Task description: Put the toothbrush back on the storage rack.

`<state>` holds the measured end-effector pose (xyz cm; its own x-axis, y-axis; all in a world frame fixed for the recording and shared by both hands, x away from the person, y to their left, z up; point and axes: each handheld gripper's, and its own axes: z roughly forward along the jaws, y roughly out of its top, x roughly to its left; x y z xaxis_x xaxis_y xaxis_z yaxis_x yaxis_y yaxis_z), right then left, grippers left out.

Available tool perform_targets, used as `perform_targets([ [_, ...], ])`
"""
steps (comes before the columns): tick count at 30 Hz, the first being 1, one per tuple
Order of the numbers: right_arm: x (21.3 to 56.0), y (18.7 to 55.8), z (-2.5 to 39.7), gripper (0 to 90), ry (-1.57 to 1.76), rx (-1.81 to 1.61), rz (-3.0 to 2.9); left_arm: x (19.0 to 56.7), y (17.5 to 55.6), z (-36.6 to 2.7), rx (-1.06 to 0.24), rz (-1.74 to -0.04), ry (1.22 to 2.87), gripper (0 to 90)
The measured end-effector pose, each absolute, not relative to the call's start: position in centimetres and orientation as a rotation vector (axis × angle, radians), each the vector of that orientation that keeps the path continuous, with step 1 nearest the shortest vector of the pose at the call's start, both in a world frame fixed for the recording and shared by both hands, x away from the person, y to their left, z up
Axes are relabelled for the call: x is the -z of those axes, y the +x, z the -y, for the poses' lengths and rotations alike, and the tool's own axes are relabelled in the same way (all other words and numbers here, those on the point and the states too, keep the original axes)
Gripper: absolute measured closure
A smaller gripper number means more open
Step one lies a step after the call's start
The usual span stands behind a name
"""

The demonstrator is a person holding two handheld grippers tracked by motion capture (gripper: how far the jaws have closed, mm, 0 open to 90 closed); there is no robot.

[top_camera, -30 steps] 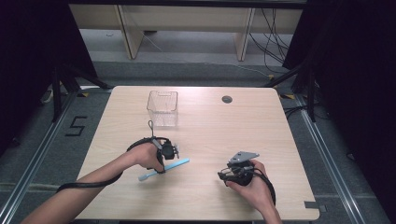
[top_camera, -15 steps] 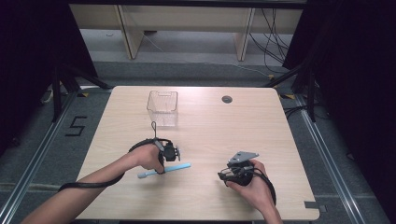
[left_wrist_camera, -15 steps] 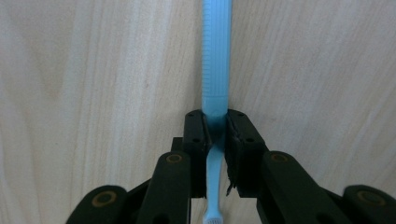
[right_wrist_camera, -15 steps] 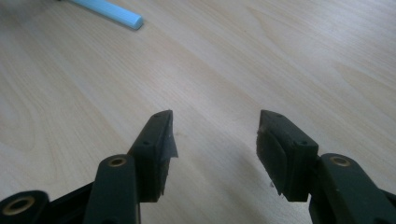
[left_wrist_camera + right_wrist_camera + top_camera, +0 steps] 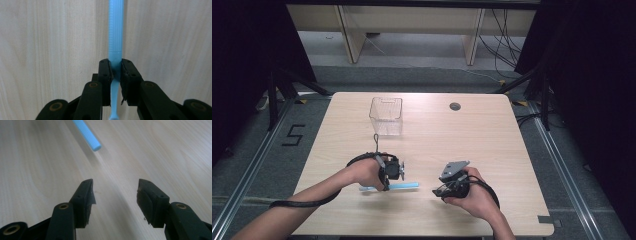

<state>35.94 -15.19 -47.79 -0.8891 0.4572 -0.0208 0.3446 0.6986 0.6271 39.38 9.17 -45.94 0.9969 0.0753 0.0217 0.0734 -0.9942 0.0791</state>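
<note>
In the high view, the left gripper (image 5: 393, 169) stands near the front edge of the bench (image 5: 492, 140), left of the middle. The blue toothbrush (image 5: 408, 185) passes under it and lies about parallel to that front edge. Compared with one second ago, the brush has turned a little flatter and moved slightly toward the front edge, so I judge the grasp was just made and the lift has not really begun. The right gripper (image 5: 443, 190) waits just beside the free end of the handle, in about the same place as before. A clear plastic basket (image 5: 386, 115) stands well apart, toward the rear edge, and it is probably the goal.

In the left gripper view, the fingers (image 5: 104, 75) are closed narrow on the toothbrush (image 5: 116, 37) at its thin neck, and the ribbed handle runs away from them over the wood.

In the right gripper view, the fingers (image 5: 86, 195) stand wide and hold nothing. The handle end (image 5: 87, 135) lies ahead of them, apart.
</note>
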Motion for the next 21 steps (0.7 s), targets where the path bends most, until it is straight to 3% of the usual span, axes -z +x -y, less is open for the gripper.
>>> perform_targets([
  [21,47.8,36.0,11.2,55.5,0.394,-0.969,-2.913,45.1,37.4,-8.1,-0.054,0.018,3.041,78.5],
])
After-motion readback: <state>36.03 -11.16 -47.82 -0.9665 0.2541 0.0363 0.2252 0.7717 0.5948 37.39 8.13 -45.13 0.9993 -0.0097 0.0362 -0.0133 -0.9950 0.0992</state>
